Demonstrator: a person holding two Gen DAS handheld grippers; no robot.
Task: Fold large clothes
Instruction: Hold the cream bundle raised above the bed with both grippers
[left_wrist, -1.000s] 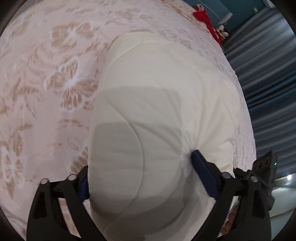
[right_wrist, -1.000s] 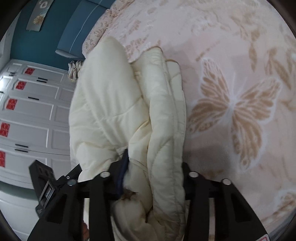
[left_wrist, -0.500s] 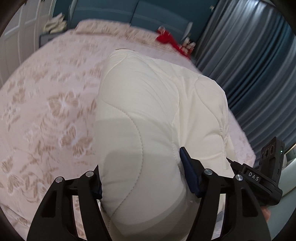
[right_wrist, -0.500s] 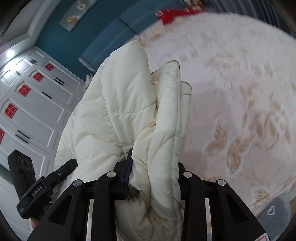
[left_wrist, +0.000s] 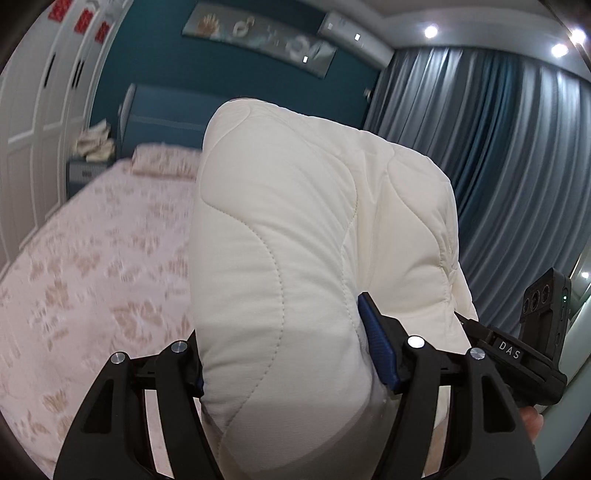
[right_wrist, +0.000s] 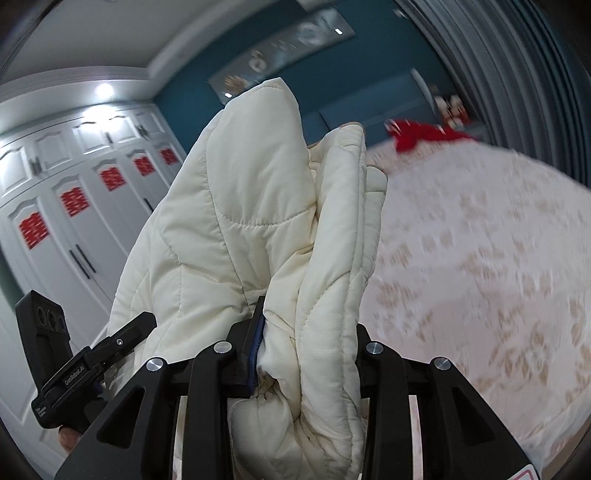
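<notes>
A cream quilted padded garment (left_wrist: 295, 240) hangs as a thick folded bundle in the air above the bed. My left gripper (left_wrist: 284, 358) is shut on one end of it, and its blue pads (left_wrist: 376, 343) press into the puffy fabric from both sides. In the right wrist view the same garment (right_wrist: 240, 229) shows several layered folds. My right gripper (right_wrist: 308, 343) is shut on that bunched end, with one blue pad (right_wrist: 256, 343) visible against the fabric. The garment hides the space straight ahead in both views.
Below lies the bed with a pink butterfly bedspread (left_wrist: 92, 277) (right_wrist: 480, 266). A red item (right_wrist: 417, 134) sits near the teal headboard (left_wrist: 166, 107). White wardrobe doors (right_wrist: 74, 221) stand on one side, grey-blue curtains (left_wrist: 517, 184) on the other. A cluttered nightstand (left_wrist: 92, 147) stands by the bed.
Both grippers have risen well above the bed with the garment and tilted up from facing the bedspread to facing the room. The left jaws have narrowed on the bundle.
</notes>
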